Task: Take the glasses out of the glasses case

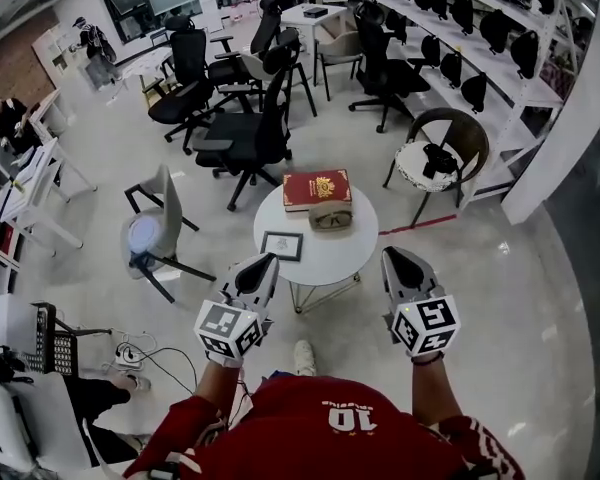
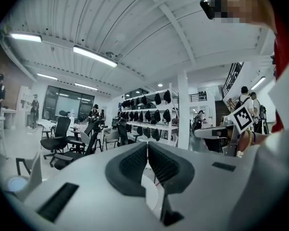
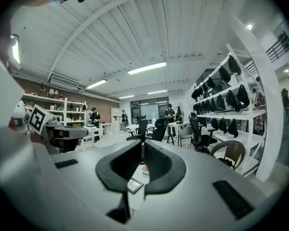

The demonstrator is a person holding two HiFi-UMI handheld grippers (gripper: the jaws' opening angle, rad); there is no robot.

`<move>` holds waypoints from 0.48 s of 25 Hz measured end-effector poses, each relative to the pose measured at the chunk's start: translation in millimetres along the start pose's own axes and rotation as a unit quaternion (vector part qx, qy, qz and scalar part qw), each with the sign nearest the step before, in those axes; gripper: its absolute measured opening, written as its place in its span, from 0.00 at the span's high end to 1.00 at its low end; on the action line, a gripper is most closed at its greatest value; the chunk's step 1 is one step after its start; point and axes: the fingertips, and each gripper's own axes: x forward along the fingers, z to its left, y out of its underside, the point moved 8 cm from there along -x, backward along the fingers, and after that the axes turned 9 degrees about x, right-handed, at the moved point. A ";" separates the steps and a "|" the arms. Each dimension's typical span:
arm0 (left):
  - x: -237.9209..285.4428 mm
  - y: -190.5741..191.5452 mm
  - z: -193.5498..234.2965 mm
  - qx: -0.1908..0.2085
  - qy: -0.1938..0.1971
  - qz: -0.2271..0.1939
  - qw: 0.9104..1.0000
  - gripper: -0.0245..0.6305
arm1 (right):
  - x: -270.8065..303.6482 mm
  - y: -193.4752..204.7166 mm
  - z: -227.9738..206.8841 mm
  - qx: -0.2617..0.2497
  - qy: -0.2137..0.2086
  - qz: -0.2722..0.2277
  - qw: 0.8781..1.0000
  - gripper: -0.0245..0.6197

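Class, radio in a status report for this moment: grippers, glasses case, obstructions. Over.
Status: left hand-held gripper shut, empty; right hand-held gripper same. Case on table by book, untouched. Frame nearby, not blocking.

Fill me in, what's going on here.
A person in a red shirt stands at a small round table with a gripper in each hand. The left gripper and right gripper are both shut and empty, held on its near side. The glasses case lies untouched beside a red book, with a small frame nearer the person.
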 end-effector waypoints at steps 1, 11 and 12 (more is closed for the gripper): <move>5.0 -0.7 8.1 0.000 0.000 -0.001 1.000 0.94 | 8.8 -2.4 -1.0 0.000 0.001 0.000 1.000 0.92; 52.9 9.4 91.1 -0.010 0.014 0.000 1.000 0.94 | 94.5 -14.4 -1.4 0.004 0.013 0.009 1.000 0.92; 58.4 10.2 98.4 -0.012 0.018 -0.001 1.000 0.94 | 101.9 -15.5 -1.6 0.004 0.016 0.010 1.000 0.92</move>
